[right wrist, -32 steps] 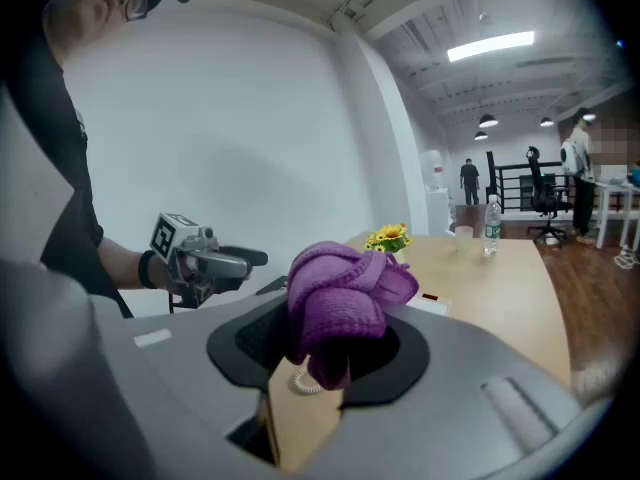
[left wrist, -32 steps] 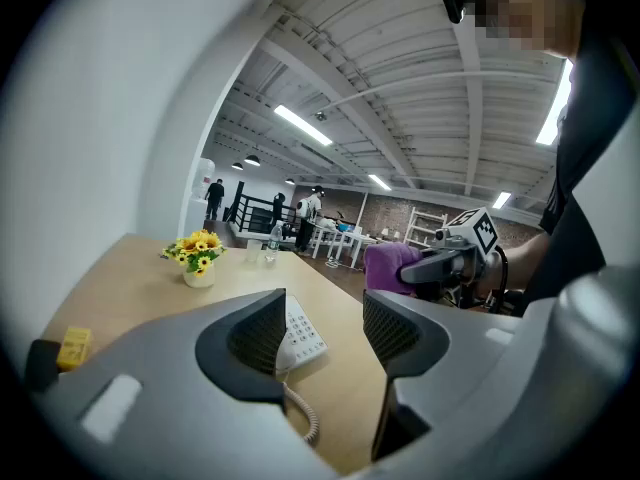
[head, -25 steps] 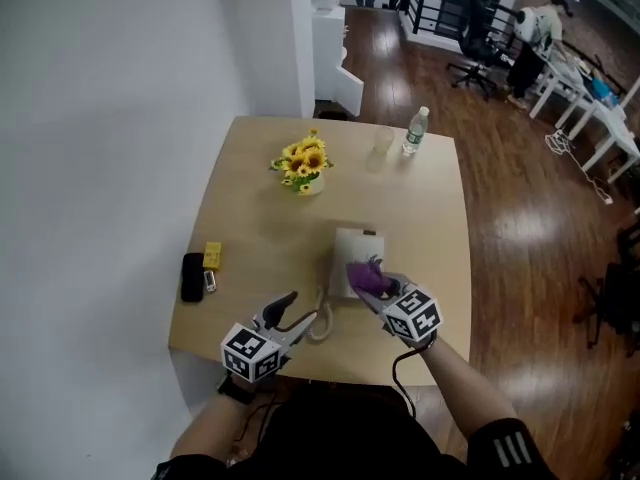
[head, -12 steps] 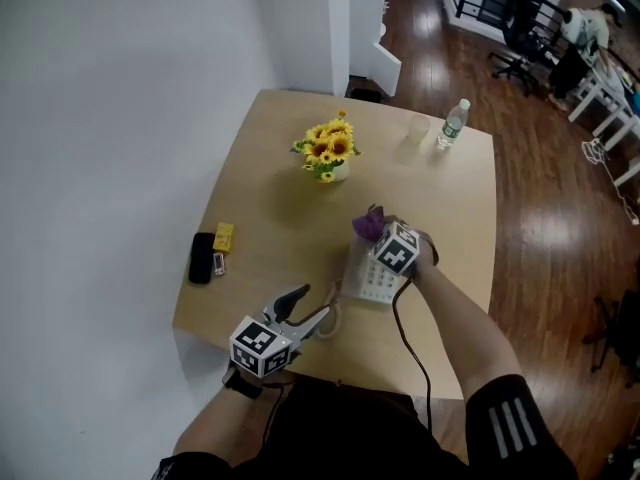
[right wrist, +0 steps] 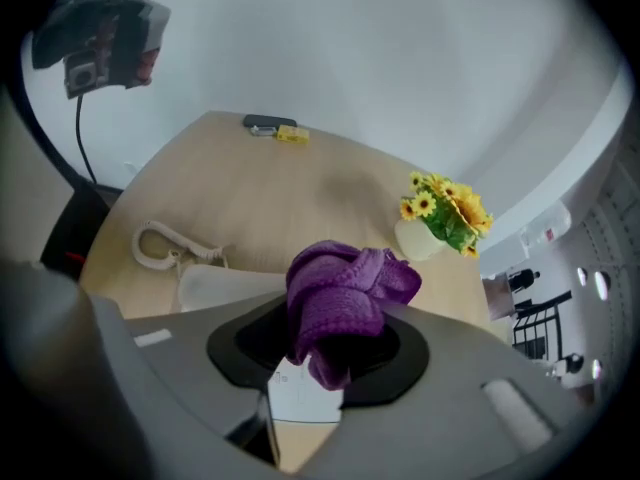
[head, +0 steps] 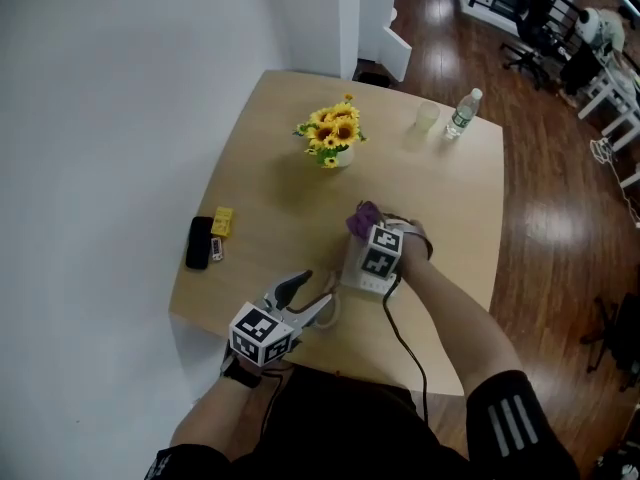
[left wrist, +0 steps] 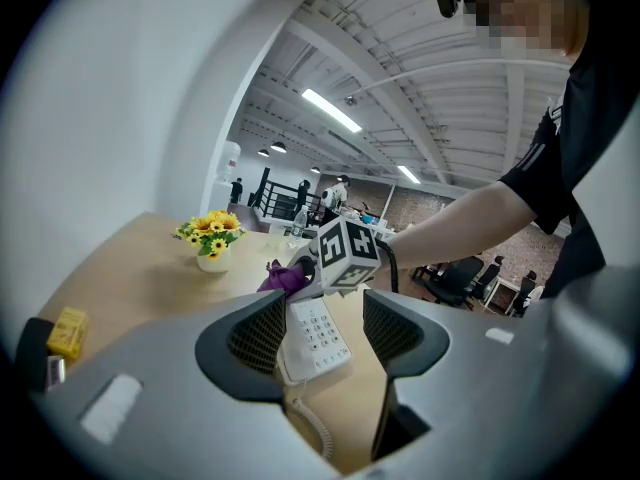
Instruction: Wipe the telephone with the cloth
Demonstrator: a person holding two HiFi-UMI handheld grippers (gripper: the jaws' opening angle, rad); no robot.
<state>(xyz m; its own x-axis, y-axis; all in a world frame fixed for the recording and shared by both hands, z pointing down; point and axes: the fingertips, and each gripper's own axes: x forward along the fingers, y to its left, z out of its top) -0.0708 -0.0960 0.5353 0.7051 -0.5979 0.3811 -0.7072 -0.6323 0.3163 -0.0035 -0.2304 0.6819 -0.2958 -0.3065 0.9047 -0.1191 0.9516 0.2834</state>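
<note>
Jaws on your right gripper (head: pixel 369 231) clench the crumpled purple cloth (right wrist: pixel 345 303) over the white keypad telephone (left wrist: pixel 318 333); left gripper (head: pixel 305 299) gapes, empty. Wiping judged unfinished.

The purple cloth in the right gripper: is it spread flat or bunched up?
Bunched up: the purple cloth is a crumpled wad clamped in the right gripper, over the telephone.

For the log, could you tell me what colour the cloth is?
The cloth is purple, clearest in the right gripper view.
</note>
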